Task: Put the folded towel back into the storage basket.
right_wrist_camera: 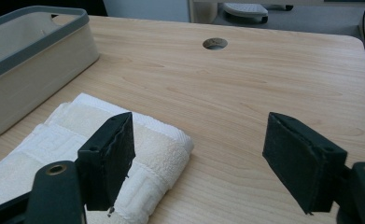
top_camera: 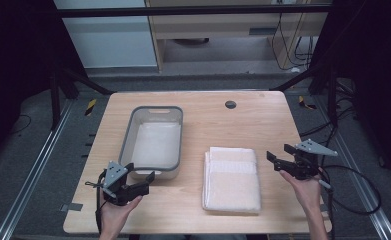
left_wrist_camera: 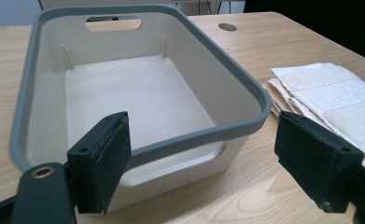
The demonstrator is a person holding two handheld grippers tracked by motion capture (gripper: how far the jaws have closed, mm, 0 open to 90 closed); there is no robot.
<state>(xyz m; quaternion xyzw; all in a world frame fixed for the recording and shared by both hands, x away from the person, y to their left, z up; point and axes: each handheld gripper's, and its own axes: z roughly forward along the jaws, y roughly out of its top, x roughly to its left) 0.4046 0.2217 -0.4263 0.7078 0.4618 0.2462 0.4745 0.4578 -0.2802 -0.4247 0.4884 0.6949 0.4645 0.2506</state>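
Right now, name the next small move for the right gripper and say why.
Probably ease the right gripper left over the folded towel's near edge. Its fingers stand open with nothing between them, beside the towel, and the bin lies empty.

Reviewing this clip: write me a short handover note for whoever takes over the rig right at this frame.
Left gripper: open, holding nothing, at the near end of the bin.
Right gripper: open, holding nothing, just right of the folded towel.
Things: the grey-rimmed bin sits left of centre on the table and has nothing in it. The towel lies flat and folded to the bin's right, apart from it.
Done: nothing visible so far; the towel is not gripped.
Left: probably grasp the towel and lay it in the bin, judging by where the grippers sit.
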